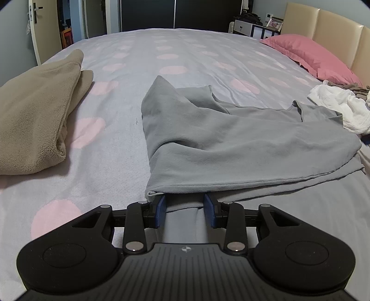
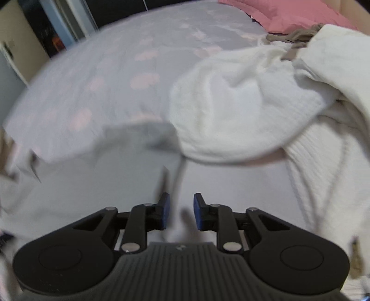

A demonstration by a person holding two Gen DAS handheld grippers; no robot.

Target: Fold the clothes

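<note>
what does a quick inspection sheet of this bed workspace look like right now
surface: pale grey bedspread with pink dots, lightly wrinkled.
job's things: grey cotton garment spread half-folded, its near hem between the left tool's blue pads.
clutter: folded beige fleece blanket on the left; crumpled white knit clothing on the right; pink pillow by the headboard.
grippers: left tool straddling the garment's hem, grip uncertain; right tool open, nothing between its pads, view blurred.
cables: nothing seen.
surroundings: beige padded headboard, white door, dark wardrobe.
</note>
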